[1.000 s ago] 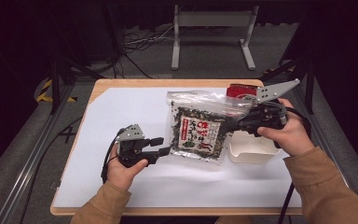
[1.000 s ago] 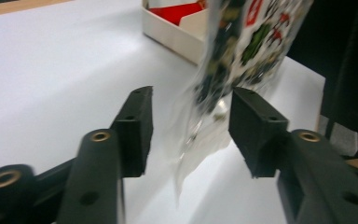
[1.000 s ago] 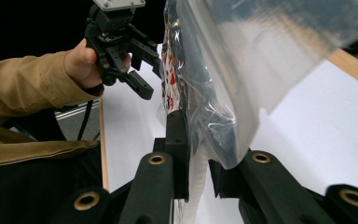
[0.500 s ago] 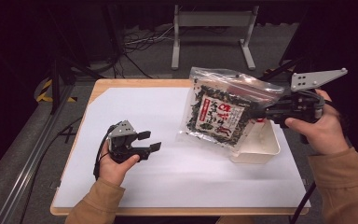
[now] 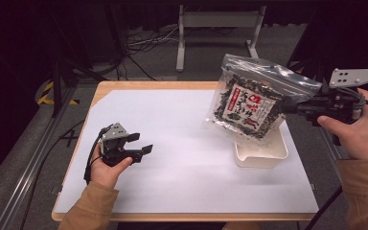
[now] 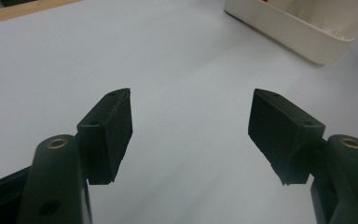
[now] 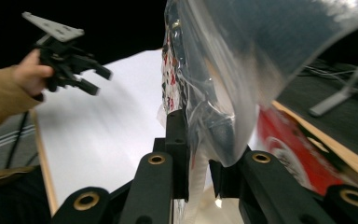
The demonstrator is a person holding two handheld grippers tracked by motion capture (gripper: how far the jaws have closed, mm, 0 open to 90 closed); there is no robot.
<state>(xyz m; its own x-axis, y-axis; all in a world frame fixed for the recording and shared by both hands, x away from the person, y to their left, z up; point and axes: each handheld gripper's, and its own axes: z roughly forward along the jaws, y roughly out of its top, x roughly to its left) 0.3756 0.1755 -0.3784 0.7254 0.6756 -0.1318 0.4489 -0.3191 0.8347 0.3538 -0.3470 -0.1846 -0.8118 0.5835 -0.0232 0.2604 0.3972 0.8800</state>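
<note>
1. Since a second ago, my right gripper (image 5: 287, 108) has lifted the snack bag (image 5: 251, 108) off the table, above the white tray (image 5: 261, 153).
2. It pinches the bag's edge; my left gripper (image 5: 141, 143), well left of the tray, has just been opening, empty.
3. Pickup done; emptying or placing the bag remains, I judge.

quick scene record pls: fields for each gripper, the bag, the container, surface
left gripper: open, nothing between the jaws, low over the sheet; jaws have just been opening
right gripper: shut on bag edge
bag: clear zip bag, dark contents, red-white label, lifted, hanging tilted above tub
tub: white, right side of the sheet
surface: white sheet on wooden table
</note>
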